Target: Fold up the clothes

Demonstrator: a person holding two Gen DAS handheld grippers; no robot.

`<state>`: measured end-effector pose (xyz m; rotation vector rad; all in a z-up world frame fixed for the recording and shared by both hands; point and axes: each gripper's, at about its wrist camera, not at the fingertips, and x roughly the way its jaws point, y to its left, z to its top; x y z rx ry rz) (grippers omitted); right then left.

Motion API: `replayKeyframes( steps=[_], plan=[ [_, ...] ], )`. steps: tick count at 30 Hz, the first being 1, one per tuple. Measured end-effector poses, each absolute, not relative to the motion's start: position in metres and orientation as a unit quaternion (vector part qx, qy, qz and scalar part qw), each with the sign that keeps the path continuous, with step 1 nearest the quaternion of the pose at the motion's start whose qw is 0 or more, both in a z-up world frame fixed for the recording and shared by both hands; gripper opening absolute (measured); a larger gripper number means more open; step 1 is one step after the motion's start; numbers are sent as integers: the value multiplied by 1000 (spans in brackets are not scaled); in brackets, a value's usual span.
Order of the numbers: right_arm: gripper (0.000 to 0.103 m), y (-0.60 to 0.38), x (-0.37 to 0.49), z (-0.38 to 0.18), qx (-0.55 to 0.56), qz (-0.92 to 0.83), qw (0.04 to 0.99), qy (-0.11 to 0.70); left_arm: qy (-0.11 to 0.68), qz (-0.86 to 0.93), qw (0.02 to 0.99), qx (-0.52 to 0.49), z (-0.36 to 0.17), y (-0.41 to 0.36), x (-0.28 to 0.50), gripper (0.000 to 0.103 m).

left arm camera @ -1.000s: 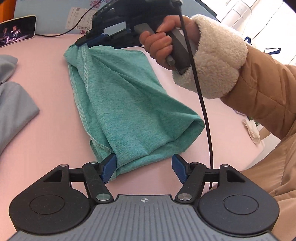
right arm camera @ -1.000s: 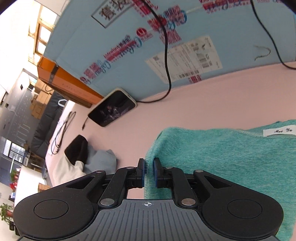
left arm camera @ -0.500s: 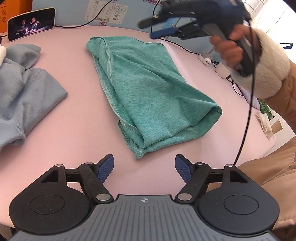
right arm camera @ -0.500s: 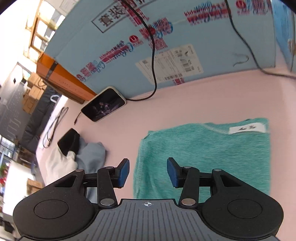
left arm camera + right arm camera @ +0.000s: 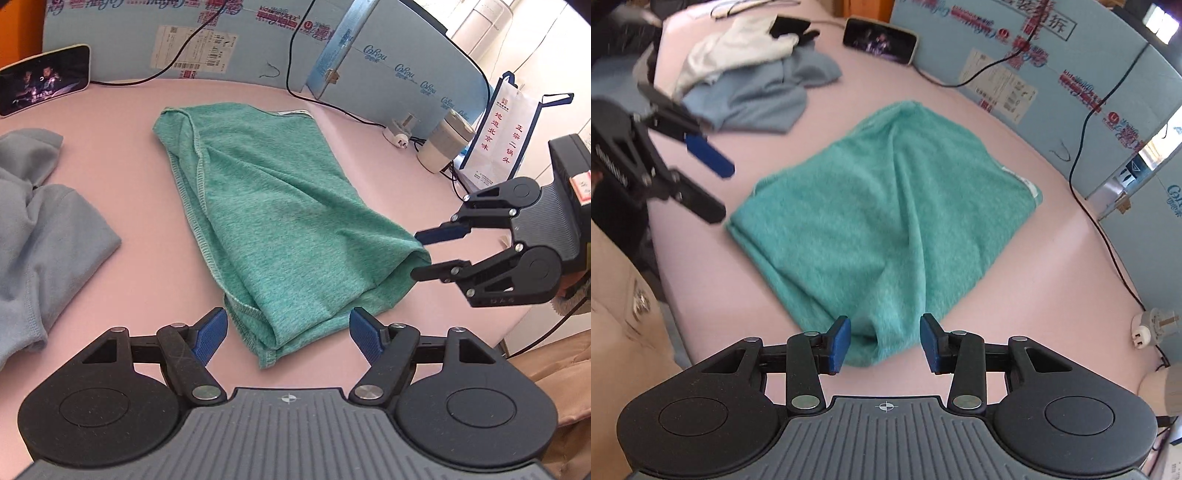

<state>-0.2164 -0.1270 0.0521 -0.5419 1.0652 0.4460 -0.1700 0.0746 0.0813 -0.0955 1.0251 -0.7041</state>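
A teal green garment (image 5: 277,206) (image 5: 886,206) lies folded into a rough rectangle on the pink table (image 5: 110,147). My left gripper (image 5: 288,332) (image 5: 722,194) is open, and the garment's near hemmed corner lies between its blue pads without touching them. My right gripper (image 5: 885,341) (image 5: 421,254) is at the garment's right-hand folded corner. Its jaws are closing with that corner between them, but the pads stand clear of the cloth. A small white label shows at the garment's far edge.
A grey garment (image 5: 44,221) (image 5: 753,99) lies crumpled at the left, with a white and black cloth (image 5: 738,48) beyond it. A phone (image 5: 44,88) leans on the blue boxes at the back. Cables, a plug adapter (image 5: 399,133), a white jar (image 5: 443,147) and a paper bag (image 5: 498,136) stand at the right.
My right gripper let go of the garment's far corner, opened, rolled over and swung round to the right-hand corner. The garment now lies flat. The left gripper drew back slightly.
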Motion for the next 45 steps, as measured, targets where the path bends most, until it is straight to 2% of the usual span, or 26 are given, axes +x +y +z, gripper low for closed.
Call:
replayKeyframes(
  steps=[1,3,5,7,14,17,20,22,24,27,38,43,45],
  plan=[
    [33,-126,-219,45,-262,208,797,503,479,-330,812,-44,81,72,-169,71],
    [12,-130,-220,37,-260,195,798,508,483,-329,810,-43,78,66,-168,70],
    [6,-137,-218,33,-246,168,804,515,487,-327,809,-40,76,61,-169,70],
    [4,-149,-218,31,-232,142,805,528,491,-326,807,-40,74,60,-170,70],
    [5,-177,-230,9,-203,97,781,583,491,-325,808,-25,75,56,-171,70],
    [14,-176,-230,10,-216,106,770,590,478,-331,813,-17,81,55,-174,70],
    [16,-179,-227,26,-202,131,768,593,463,-339,819,-24,84,57,-176,67],
    [16,-184,-223,49,-148,159,789,575,454,-345,821,-29,84,56,-177,56],
    [16,-184,-218,69,-87,176,813,548,454,-345,821,-17,81,52,-176,36],
    [16,-174,-207,83,0,220,828,515,452,-338,825,21,77,44,-177,23],
    [16,-97,-164,51,-22,258,831,492,461,-354,812,49,66,39,-182,22],
    [16,-73,-160,25,-104,232,813,523,465,-350,812,40,61,39,-181,22],
    [25,-72,-162,21,-115,230,806,533,465,-352,812,33,61,40,-180,23]
  ],
)
